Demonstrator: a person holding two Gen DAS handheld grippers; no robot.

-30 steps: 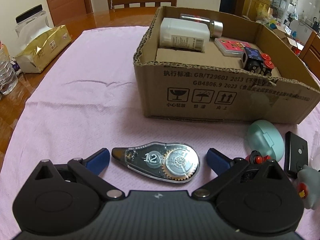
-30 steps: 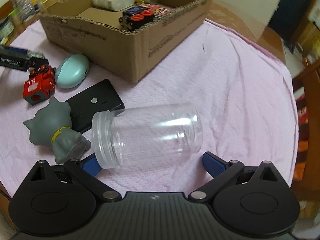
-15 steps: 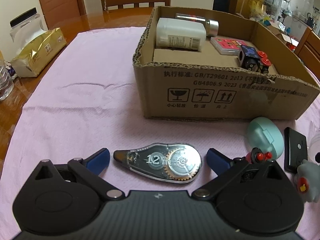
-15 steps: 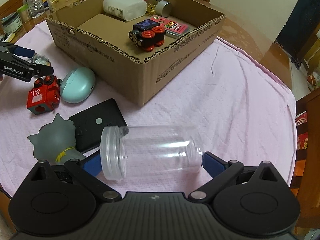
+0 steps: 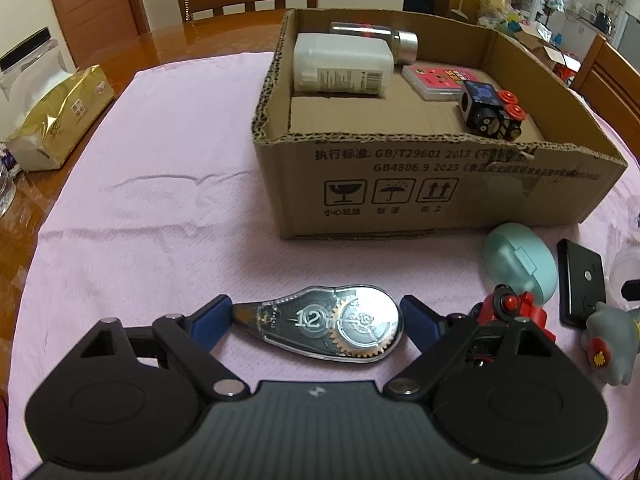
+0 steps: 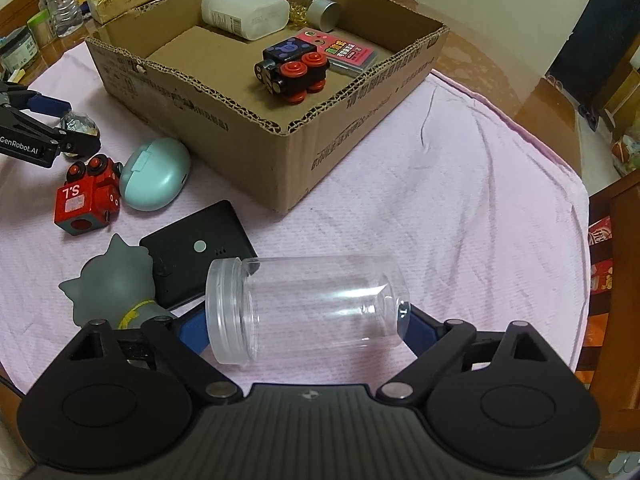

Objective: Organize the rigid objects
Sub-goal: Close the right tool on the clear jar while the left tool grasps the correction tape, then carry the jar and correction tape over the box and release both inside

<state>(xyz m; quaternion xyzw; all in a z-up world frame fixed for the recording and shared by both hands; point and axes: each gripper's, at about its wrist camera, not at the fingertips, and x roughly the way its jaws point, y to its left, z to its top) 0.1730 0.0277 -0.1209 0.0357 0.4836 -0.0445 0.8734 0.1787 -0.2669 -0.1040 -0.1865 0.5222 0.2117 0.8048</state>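
Observation:
A clear-and-grey correction tape (image 5: 324,326) lies flat on the pink cloth. My left gripper (image 5: 316,312) straddles it lengthwise, its jaws closing, with a blue pad touching each end. A clear plastic jar (image 6: 308,308) lies on its side between the fingers of my right gripper (image 6: 304,320). Those jaws are closing too: one pad meets the jar's base, the other is hidden behind the lid. The open cardboard box (image 6: 248,148) holds a white bottle (image 6: 244,10), a metal-capped jar (image 6: 316,6), a pink card pack (image 6: 344,52) and a black toy car (image 6: 294,68).
Loose on the cloth by the box's front are a red toy car (image 6: 86,200), a mint oval case (image 6: 154,178), a black power bank (image 6: 200,248) and a grey figurine (image 6: 112,284). A gold tissue pack (image 5: 56,120) and a water bottle (image 6: 60,0) stand at the table's left.
Both pairs of fingers have drawn inward, the left onto the tape's ends, the right onto the jar. The right view now shows more of the box from above.

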